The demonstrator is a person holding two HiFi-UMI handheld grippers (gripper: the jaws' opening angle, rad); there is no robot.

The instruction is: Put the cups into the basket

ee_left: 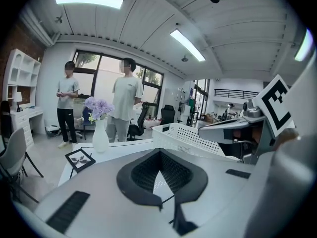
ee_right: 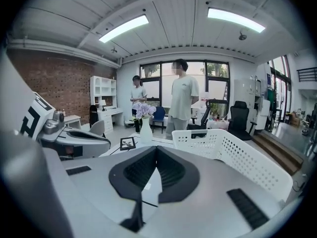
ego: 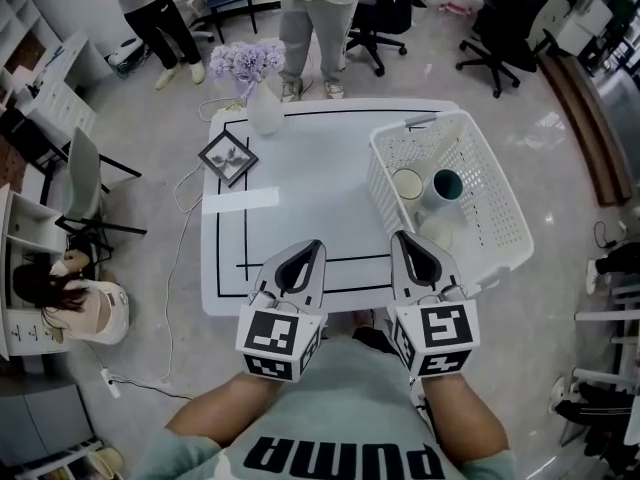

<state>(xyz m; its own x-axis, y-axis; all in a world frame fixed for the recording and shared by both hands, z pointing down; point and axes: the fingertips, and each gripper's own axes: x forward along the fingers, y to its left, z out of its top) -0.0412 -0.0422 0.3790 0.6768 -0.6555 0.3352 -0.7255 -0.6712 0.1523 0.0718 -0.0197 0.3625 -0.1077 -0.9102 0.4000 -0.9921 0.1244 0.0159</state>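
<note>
So, cups: three lay inside the basket [ego: 383, 183], namely a cream cup [ego: 407, 184], a teal-lined cup [ego: 446, 185] touching it, and a white cup [ego: 436, 234] nearer the person.
Basket: white and perforated, it sat at the table's [ego: 310, 183] right end.
Right gripper [ego: 400, 238]: jaws were together and empty, just beside the basket's near corner.
Left gripper [ego: 314, 248]: jaws were together and empty, over the table's near edge.
Table: white with black lines, it bore a vase [ego: 265, 111] of purple flowers [ego: 247, 61] and a picture frame [ego: 228, 157] at far left.
Beyond: two people [ego: 320, 8] stood past the table.
</note>
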